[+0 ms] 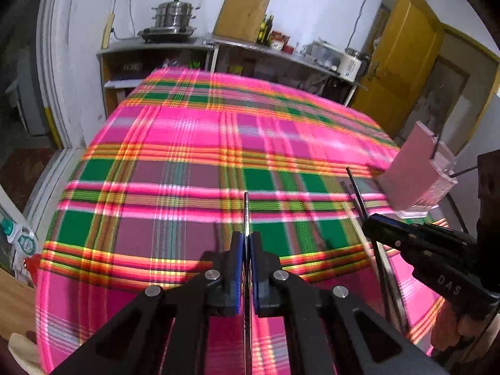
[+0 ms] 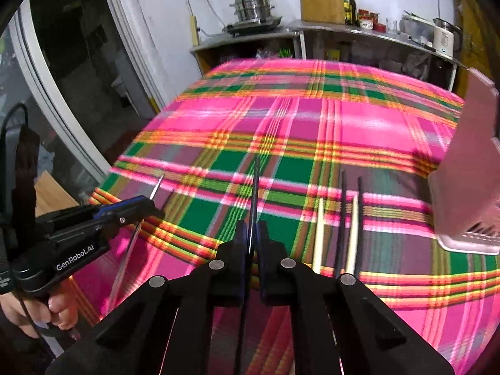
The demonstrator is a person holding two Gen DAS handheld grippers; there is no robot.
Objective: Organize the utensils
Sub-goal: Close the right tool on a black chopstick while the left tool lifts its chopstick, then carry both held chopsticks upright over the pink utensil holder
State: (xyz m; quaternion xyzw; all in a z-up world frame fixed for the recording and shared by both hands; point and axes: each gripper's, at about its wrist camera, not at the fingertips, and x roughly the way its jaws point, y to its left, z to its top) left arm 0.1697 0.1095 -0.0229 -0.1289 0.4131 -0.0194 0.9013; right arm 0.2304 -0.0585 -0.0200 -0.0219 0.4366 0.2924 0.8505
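Right wrist view: right gripper (image 2: 251,234) jaws clench a thin black chopstick (image 2: 255,187); left gripper (image 2: 147,206) jaws clench a slim metal chopstick (image 2: 156,187). Judged best: lift both level above the plaid-clothed bench (image 2: 312,118), then tip ends into the pink slotted plastic holder (image 2: 468,187) at its right edge.

Two black handheld grippers are in view, the left gripper (image 1: 247,243) holding one thin silver metal chopstick (image 1: 246,212) and the right gripper (image 2: 254,234) holding one thin black chopstick (image 2: 255,187). On the pink, green and orange plaid tabletop (image 2: 312,118) lie two more black chopsticks (image 2: 343,206) and two pale cream chopsticks (image 2: 318,234). One pink plastic utensil holder (image 2: 465,187) stands there.
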